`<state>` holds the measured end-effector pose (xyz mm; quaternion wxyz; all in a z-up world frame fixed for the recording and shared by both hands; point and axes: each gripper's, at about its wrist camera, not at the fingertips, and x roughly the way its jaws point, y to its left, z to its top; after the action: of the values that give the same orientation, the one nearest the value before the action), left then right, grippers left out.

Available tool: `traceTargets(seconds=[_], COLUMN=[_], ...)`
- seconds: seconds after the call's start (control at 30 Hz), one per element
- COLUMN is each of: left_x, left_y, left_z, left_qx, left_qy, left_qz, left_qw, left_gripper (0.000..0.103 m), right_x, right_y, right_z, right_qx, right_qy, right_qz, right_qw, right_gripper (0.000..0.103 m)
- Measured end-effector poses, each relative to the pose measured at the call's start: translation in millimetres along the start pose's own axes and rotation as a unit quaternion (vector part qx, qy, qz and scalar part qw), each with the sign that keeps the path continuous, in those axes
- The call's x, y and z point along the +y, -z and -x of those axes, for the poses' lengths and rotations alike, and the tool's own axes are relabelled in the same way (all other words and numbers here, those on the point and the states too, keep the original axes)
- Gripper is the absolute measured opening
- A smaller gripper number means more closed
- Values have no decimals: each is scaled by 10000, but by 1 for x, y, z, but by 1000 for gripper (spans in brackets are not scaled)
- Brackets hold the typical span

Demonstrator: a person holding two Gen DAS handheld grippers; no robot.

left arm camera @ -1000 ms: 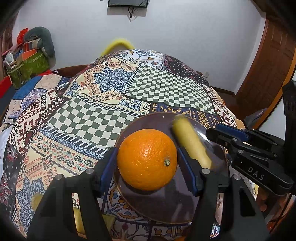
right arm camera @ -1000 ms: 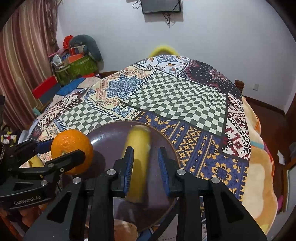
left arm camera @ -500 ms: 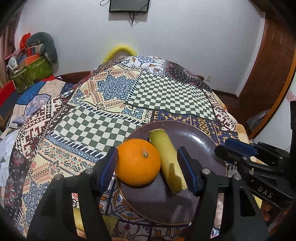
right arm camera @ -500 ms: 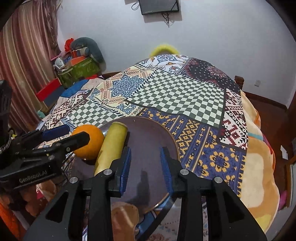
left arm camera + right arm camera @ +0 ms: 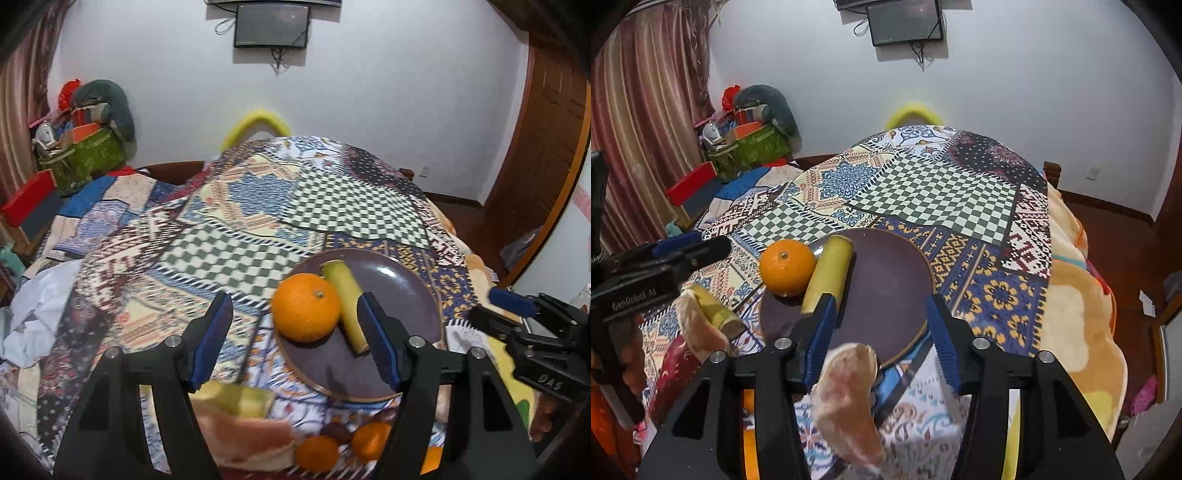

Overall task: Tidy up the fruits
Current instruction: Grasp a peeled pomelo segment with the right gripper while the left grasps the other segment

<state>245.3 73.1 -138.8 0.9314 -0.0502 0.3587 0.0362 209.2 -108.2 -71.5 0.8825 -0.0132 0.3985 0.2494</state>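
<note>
A dimpled orange (image 5: 306, 312) and a smooth yellow-green stalk (image 5: 345, 306) lie touching on a round dark plate (image 5: 399, 295) atop a patchwork bedspread (image 5: 229, 254). The left gripper (image 5: 295, 338), marked "GenRobot.AI", and right gripper (image 5: 882, 325), marked "DAS", both hover with fingers spread, holding nothing.

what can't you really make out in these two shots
- Small orange fruits, left wrist view: partly cut off by the bottom edge and hidden by the left gripper.
- Yellow-green piece, left wrist view: blurred, kind unclear.
- Pale peach thing, right wrist view: blurred, between the right gripper's fingers.
</note>
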Motion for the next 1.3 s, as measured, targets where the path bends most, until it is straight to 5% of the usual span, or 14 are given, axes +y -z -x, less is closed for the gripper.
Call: traceTargets(seconds=[0.6, 0.93, 1.3], left_x=[35, 15, 38], left_y=[70, 78, 93], left_z=[-10, -25, -14], left_qx=[801, 670, 818], left_qy=[-756, -1355, -961], left_qz=[388, -29, 75], left_qw=[9932, 9885, 9920], left_gripper=[94, 102, 102], right_x=[10, 14, 20], right_y=[44, 55, 63], right_z=[1, -19, -35], right_qx=[394, 715, 943], right_qy=[23, -95, -146], right_qz=[-64, -74, 6], right_qw=[9992, 9974, 9954], right_gripper=[59, 60, 60])
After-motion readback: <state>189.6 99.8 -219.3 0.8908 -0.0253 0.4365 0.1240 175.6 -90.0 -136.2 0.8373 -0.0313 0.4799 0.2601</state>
